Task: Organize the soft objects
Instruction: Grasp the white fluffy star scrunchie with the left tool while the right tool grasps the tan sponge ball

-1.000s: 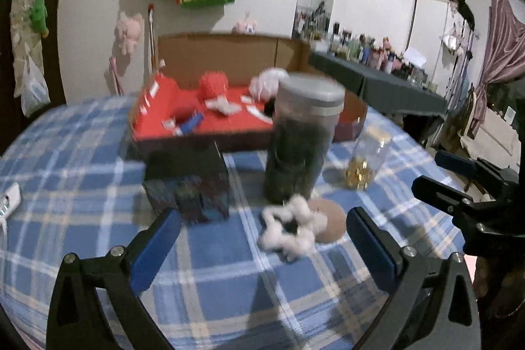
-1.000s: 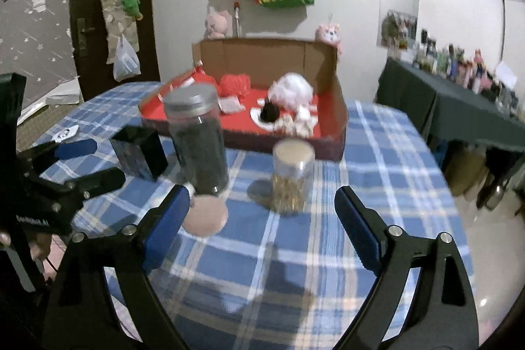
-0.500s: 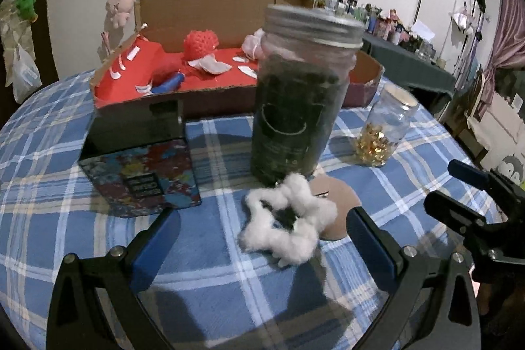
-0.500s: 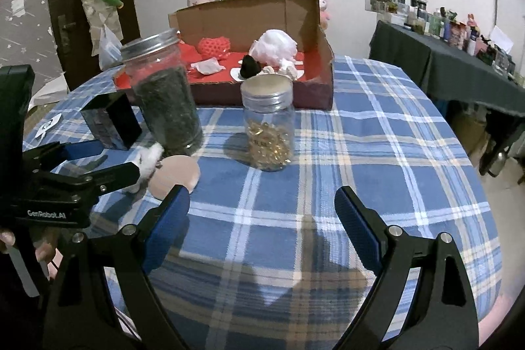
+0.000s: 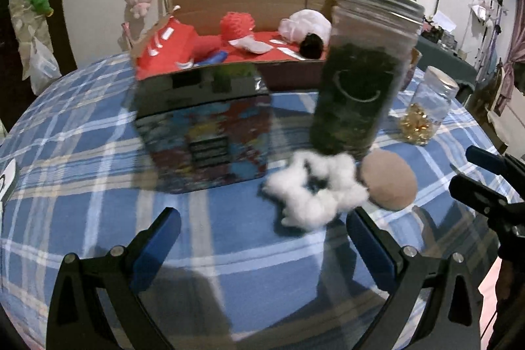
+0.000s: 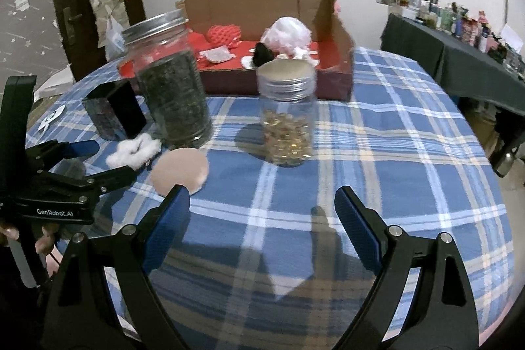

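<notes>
A white fluffy scrunchie [image 5: 316, 191] lies on the blue plaid tablecloth, touching a round beige powder puff [image 5: 390, 179]. Both also show in the right wrist view: the scrunchie [image 6: 134, 150] and the puff [image 6: 180, 171]. My left gripper [image 5: 262, 232] is open and empty, just short of the scrunchie; it shows in the right wrist view [image 6: 98, 161] too. My right gripper [image 6: 261, 218] is open and empty over the cloth, right of the puff. A cardboard box with a red lining [image 6: 341, 68] at the back holds several soft things.
A tall jar of dark leaves [image 5: 357, 87] stands right behind the scrunchie. A dark printed tin [image 5: 203, 127] stands to its left. A small jar of gold capsules [image 6: 287, 117] stands mid-table. A dark side table with bottles [image 6: 459, 54] is at the right.
My left gripper has moved forward and down toward the scrunchie, which now sits close to its right finger. My right gripper has moved closer to the table and the puff.
</notes>
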